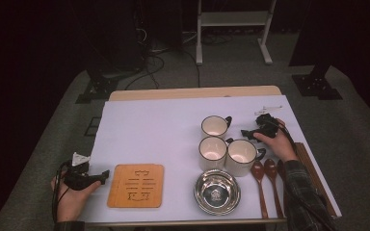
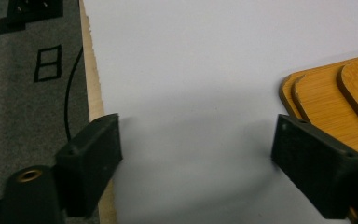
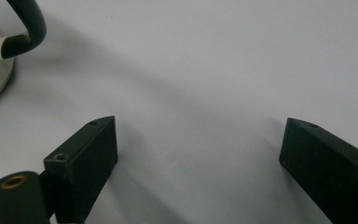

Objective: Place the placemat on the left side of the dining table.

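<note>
My left gripper (image 1: 103,175) (image 2: 198,135) rests at the table's front left, jaws wide apart over bare white cover, open and holding nothing. Its right jaw sits just beside the corner of a wooden trivet (image 1: 136,186) (image 2: 335,93). My right gripper (image 1: 247,134) (image 3: 200,140) lies at the right, open and empty, pointing left toward three white mugs with dark rims (image 1: 215,126) (image 1: 212,150) (image 1: 241,155). A dark mug handle (image 3: 25,28) curves in at the upper left of the right gripper view, apart from the jaws.
A steel bowl (image 1: 217,191) stands near the front edge below the mugs. Wooden spoons (image 1: 260,175) and dark chopsticks (image 1: 313,168) lie by the right forearm. The table's left edge (image 2: 91,70) runs close to my left gripper, with carpet beyond.
</note>
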